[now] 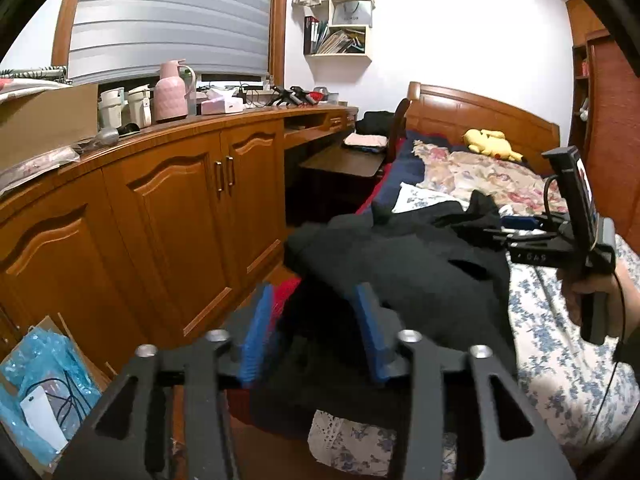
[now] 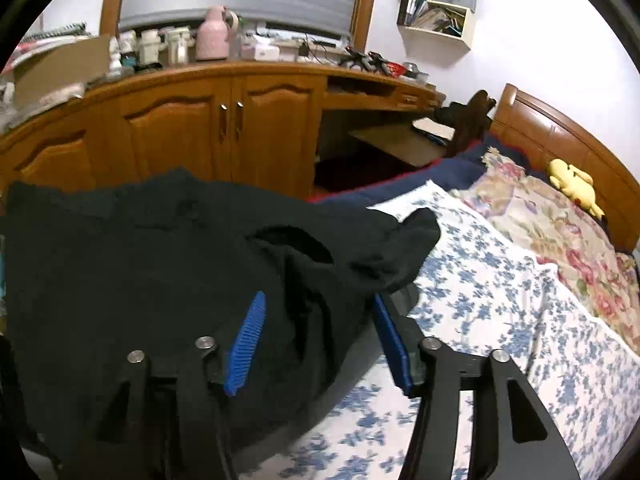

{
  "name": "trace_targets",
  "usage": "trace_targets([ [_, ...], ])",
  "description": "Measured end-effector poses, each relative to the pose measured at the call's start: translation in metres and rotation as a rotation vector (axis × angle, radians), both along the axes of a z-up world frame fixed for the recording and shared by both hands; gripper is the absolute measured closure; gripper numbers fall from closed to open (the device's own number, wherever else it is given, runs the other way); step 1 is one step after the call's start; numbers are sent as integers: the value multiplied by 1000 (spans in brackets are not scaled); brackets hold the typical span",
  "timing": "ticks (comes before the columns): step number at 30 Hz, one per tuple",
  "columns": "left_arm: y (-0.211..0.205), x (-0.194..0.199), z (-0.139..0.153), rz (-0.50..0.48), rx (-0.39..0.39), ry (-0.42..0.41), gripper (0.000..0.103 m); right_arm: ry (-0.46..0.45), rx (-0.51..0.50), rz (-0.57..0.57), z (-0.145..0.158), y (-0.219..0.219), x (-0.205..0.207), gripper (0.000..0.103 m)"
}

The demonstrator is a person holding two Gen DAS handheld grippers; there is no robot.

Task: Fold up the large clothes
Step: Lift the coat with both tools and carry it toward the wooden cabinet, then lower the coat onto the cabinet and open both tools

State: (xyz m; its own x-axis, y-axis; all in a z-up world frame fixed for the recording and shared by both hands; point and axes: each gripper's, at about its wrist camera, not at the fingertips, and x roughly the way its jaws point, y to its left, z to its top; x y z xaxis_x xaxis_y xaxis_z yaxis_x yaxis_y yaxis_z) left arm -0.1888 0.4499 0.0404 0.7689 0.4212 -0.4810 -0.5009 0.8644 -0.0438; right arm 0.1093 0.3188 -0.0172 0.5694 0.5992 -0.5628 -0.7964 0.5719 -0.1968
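Left wrist view. The left gripper is seen with its blue pads spread apart; nothing is pinched, and the jaws are released. The black garment lies heaped on the near corner of the bed, just ahead of and partly beneath the fingers, with one edge hanging over the bed side towards the floor. Whether the pads touch the fabric cannot be told. At the right edge, the right gripper is seen from the side, held by a hand and reaching over the far side of the garment. A wooden cabinet runs along the left, with a pink jug standing on its top. A yellow plush toy rests near the headboard.

Right wrist view. The right gripper is shown with its jaws parted and released. The black garment fills the left and centre of the view, bunched in folds. A fold of fabric lies between the two blue pads and drapes over the tip of the right one, but it is not clamped. The garment rests on the blue-flowered sheet, which covers the bed to the right. The yellow plush toy lies against the headboard beyond a floral quilt.
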Motion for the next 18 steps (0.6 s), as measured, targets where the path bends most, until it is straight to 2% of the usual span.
trace_targets([
  [1, -1, -3, 3, 3, 1, -11, 36, 1, 16, 14, -2, -1, -8, 40],
  [3, -2, -7, 7, 1, 8, -23, 27, 8, 42, 69, -8, -6, -23, 39],
  [5, -4, -9, 12, 6, 24, -29, 26, -1, 49, 101, -10, -3, -38, 38],
  [9, -4, -10, 15, 21, 45, -28, 24, 101, 41, 243, -26, 9, -52, 38],
  [10, -4, -11, 15, 22, 42, -28, 21, 123, 24, 263, -31, 13, -51, 38],
  [13, -6, -11, 13, 22, 41, -19, 20, 207, -70, 285, -64, 28, -42, 38],
  [16, -9, -11, 10, 16, 42, -9, 20, 145, -70, 287, -77, 25, -42, 38],
  [18, -14, -8, 9, 14, 45, 1, 20, 142, -62, 282, -77, 19, -39, 38],
])
